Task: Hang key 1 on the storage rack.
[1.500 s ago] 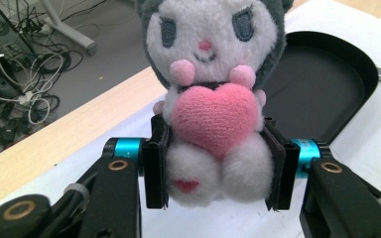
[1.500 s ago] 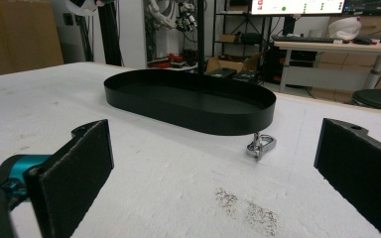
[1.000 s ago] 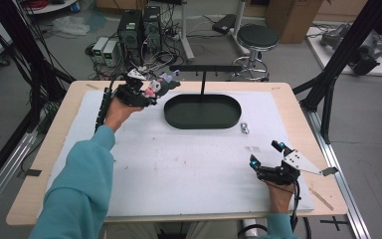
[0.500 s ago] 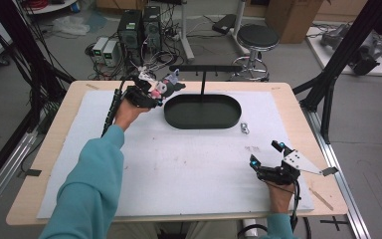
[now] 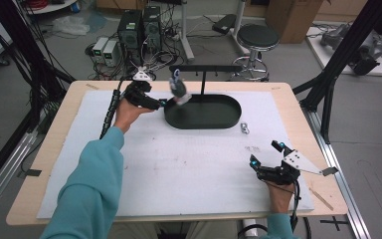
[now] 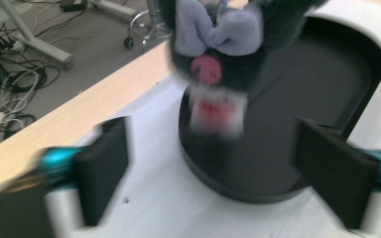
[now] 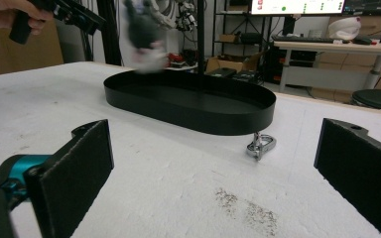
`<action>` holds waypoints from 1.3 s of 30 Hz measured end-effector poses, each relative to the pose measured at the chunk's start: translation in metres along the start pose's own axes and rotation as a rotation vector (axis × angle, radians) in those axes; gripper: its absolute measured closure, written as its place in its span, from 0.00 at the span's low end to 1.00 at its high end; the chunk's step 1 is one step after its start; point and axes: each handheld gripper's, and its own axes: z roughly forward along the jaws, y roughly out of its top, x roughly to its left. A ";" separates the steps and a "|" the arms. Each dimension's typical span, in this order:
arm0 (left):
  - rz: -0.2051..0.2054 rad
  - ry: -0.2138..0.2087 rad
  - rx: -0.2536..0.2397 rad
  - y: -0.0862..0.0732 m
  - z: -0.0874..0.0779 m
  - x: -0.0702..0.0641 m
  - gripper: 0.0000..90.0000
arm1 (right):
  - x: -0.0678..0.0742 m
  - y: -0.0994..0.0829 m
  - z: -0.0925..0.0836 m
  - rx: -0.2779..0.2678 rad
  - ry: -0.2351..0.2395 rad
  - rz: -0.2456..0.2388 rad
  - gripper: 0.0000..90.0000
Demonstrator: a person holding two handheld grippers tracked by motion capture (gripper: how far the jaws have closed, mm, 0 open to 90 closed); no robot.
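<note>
A dark plush toy [image 5: 178, 89] with a lilac bow and a pink nose is above the left end of the black oval tray [image 5: 229, 112], blurred. It sits close under the black bar [image 5: 204, 68]; I cannot tell whether it hangs from it. My left gripper [image 5: 161, 103] is just left of the toy, and its jaws have just been opening. In the left gripper view the toy [image 6: 213, 54] lies beyond the wide-apart pads [image 6: 104, 168], touching neither. My right gripper [image 5: 264, 153] rests open at the near right, nothing between its jaws.
A small metal clip [image 5: 244, 128] lies on the white mat just right of the tray, ahead of the right gripper [image 7: 218, 168]. The bar stands on a thin post rising from the tray [image 7: 193, 106]. The table's wooden edge borders the mat [image 5: 179, 169].
The left gripper has carried the toy right to the tray's left end and opened its jaws. The toy has left the jaws and is now beyond the tips. The right hand has not moved.
</note>
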 end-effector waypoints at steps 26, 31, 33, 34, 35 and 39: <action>0.047 -0.021 -0.432 -0.098 -0.156 -0.017 0.02 | 0.002 0.000 0.000 -0.003 -0.006 -0.015 0.01; 0.047 -0.021 -0.486 -0.123 -0.175 -0.022 0.02 | 0.002 0.000 0.000 -0.002 -0.006 -0.013 0.01; 0.062 -0.009 -0.486 -0.131 -0.179 -0.025 0.02 | 0.002 0.000 0.000 -0.001 -0.007 -0.013 0.01; 0.063 -0.005 -0.488 -0.136 -0.181 -0.026 0.02 | 0.002 0.000 0.000 -0.003 -0.007 -0.016 0.01; 0.052 0.000 -0.491 -0.141 -0.182 -0.028 0.02 | 0.002 0.000 0.000 -0.002 -0.007 -0.016 0.01; 0.039 0.022 -0.516 -0.163 -0.186 -0.035 0.02 | 0.002 0.000 0.000 0.000 -0.008 -0.017 0.01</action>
